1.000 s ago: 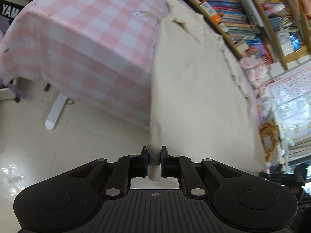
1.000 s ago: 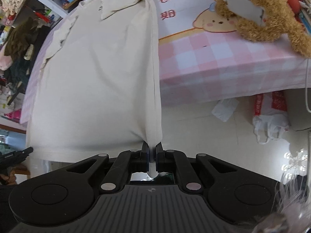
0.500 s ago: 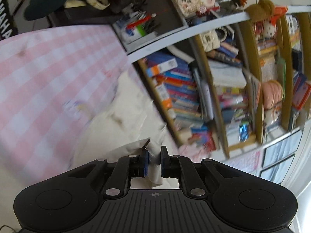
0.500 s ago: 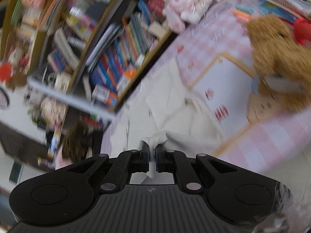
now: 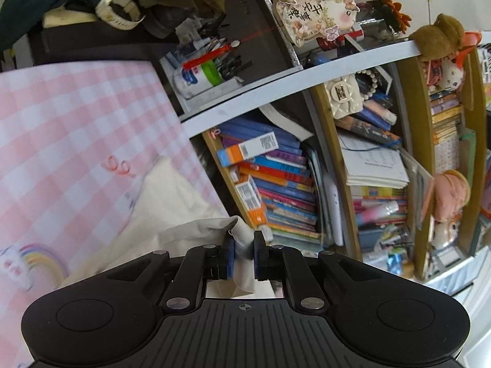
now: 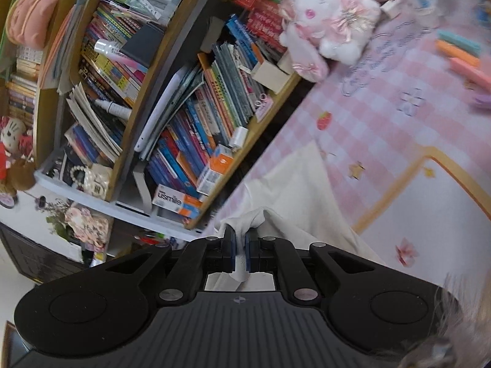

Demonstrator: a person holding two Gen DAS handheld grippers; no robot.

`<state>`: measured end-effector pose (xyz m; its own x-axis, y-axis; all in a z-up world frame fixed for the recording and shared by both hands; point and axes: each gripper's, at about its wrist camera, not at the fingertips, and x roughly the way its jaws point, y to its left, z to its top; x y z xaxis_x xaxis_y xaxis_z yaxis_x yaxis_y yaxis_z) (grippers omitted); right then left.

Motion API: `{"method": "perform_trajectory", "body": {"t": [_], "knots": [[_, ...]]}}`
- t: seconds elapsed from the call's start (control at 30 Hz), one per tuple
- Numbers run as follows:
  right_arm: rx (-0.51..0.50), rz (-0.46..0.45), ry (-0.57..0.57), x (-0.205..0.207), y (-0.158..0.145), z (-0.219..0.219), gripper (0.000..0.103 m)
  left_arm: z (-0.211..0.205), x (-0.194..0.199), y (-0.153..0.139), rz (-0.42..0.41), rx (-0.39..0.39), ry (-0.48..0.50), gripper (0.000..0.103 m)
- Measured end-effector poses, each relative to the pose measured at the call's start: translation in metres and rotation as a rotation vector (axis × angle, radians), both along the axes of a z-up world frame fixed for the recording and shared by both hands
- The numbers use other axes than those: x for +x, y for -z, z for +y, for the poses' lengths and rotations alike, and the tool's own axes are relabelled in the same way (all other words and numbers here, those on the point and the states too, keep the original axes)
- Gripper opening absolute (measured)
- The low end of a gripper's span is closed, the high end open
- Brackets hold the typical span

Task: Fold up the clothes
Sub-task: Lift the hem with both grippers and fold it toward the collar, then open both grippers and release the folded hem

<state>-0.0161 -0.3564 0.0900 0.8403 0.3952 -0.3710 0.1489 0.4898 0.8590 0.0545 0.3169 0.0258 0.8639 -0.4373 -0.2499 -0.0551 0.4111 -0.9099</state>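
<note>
1. My left gripper (image 5: 244, 247) pinches a bunched corner of the cream garment (image 5: 172, 202); the cloth comes out between the jaws and spreads away to the left over the pink checked tablecloth (image 5: 61, 128)
2. My right gripper (image 6: 242, 245) is clamped tight on another bunched corner of the same cream garment (image 6: 294, 184), which lies ahead and to the right on the tablecloth (image 6: 368, 116)
3. Only the left view shows a printed rainbow (image 5: 40, 257) on the cloth and a tub of pens (image 5: 199, 73) on the white shelf (image 5: 307, 76)
4. Only the right view shows a white and pink plush rabbit (image 6: 331, 21) at the far edge of the table, coloured markers (image 6: 460, 52) beside it, and a yellow-bordered panel (image 6: 429, 190) printed on the cloth
5. A crowded bookshelf (image 5: 285, 184) stands just behind the table in both views; nothing lies on the garment between the grippers and the shelf
</note>
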Motion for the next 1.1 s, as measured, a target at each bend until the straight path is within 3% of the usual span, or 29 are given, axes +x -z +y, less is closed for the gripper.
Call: {"method": "perform_trajectory", "body": {"t": [0.27,0.77,0.83,0.87,0.93,1.0,1.03,1.07,1.1], "knots": [[-0.021,0.068,-0.058,0.068,0.023,-0.009,0.006,-0.018,0.038,0.010,0.097,0.079,-0.036,0.010],[-0.036,0.265,-0.024,0.135,0.067,-0.008,0.006,-0.025,0.139,0.060,0.217,0.059,0.083,0.010],[-0.043,0.271,0.028,0.150,0.070,-0.015,0.005,-0.023,0.159,0.065,0.225,0.072,0.084,0.010],[-0.003,0.232,0.086,0.156,0.073,-0.022,0.005,-0.021,0.169,0.068,0.229,0.077,0.084,0.009],[0.056,0.174,0.190,0.168,0.082,-0.031,0.005,-0.014,0.184,0.083,0.250,0.034,0.003,0.010],[0.029,0.220,0.214,0.186,0.095,-0.030,0.006,-0.009,0.199,0.099,0.295,-0.002,-0.034,0.014],[0.018,0.250,0.198,0.194,0.103,-0.029,0.008,-0.008,0.206,0.107,0.329,-0.017,-0.032,0.022],[0.012,0.282,0.197,0.199,0.109,-0.027,0.012,-0.006,0.212,0.114,0.362,-0.032,-0.029,0.029],[0.008,0.308,0.194,0.204,0.115,-0.026,0.018,-0.007,0.216,0.118,0.383,-0.026,-0.016,0.030]]}}
